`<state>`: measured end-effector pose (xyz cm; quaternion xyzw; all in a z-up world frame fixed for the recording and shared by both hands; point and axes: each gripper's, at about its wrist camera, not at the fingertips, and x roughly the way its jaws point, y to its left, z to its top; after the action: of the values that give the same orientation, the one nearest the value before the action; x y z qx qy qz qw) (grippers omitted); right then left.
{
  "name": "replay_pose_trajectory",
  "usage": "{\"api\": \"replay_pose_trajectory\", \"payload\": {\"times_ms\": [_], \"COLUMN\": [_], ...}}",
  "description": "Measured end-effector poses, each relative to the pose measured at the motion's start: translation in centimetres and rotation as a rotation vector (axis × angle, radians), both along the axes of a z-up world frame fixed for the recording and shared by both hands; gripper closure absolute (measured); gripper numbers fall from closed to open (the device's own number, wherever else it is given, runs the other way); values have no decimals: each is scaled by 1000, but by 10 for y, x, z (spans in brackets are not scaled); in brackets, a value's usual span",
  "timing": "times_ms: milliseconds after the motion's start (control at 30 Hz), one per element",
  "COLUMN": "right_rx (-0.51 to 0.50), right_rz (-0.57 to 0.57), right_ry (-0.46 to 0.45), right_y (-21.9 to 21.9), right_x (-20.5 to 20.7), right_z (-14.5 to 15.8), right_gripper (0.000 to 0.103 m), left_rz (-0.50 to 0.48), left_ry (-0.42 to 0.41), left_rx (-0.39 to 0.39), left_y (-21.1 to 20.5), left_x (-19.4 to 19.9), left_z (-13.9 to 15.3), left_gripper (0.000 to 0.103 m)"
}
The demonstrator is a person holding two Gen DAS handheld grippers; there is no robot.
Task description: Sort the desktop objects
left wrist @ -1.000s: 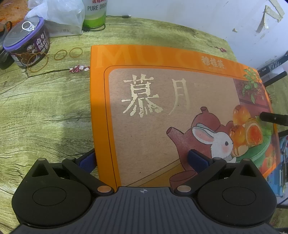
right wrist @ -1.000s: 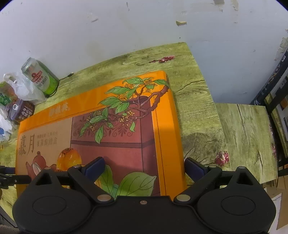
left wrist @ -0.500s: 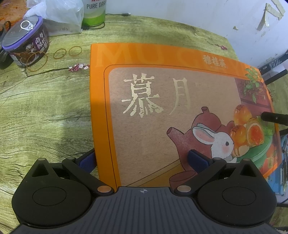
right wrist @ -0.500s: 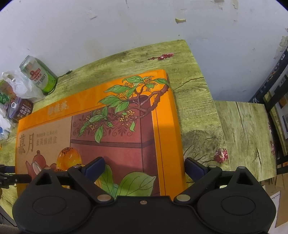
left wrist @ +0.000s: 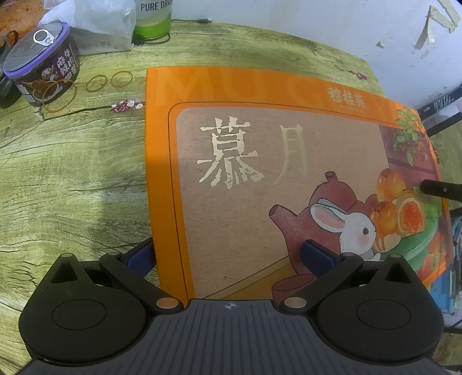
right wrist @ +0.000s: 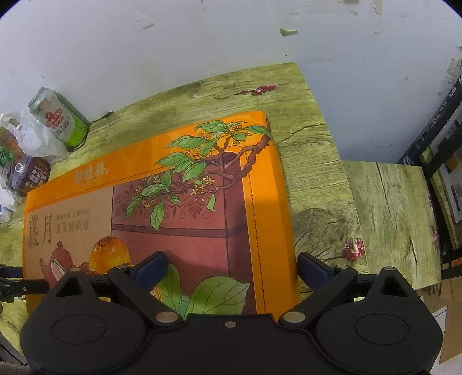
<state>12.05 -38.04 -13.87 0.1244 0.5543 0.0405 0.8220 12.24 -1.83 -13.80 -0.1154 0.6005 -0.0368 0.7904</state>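
Big orange gift box (left wrist: 260, 178) lies flat on the green wood-grain table (left wrist: 72, 178), filling the middle of both views. The left gripper (left wrist: 228, 253) is spread wide over the box's near left corner: one blue pad (left wrist: 141, 256) sits just off the left edge above the table, the other over the printed teapot. Whether it touches the lid, I cannot tell.

The right gripper (right wrist: 231, 266) is spread wide too, straddling the box's near right edge, one pad (right wrist: 313, 268) outside over the table.

Only the left view shows the rubber bands (left wrist: 109, 80) lying far left, beside the purple-lidded can (left wrist: 40, 63), with a plastic bag (left wrist: 95, 20) behind. The right view alone shows the whole green beer can (right wrist: 57, 118) standing by the wall and a second, lower table surface (right wrist: 389, 219) to the right. Each view catches a dark sliver of the other gripper.
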Motion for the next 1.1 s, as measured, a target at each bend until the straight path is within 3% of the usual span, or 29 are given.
{"api": "replay_pose_trajectory", "payload": {"times_ms": [1100], "right_rx": [28], "right_rz": [-46], "right_ry": [25], "right_y": [-9], "right_x": [5], "right_z": [-3], "right_gripper": [6], "left_rz": [21], "left_ry": [-30], "left_rx": [-21], "left_y": [5], "left_x": [-7], "left_z": [5], "left_gripper": [0]}}
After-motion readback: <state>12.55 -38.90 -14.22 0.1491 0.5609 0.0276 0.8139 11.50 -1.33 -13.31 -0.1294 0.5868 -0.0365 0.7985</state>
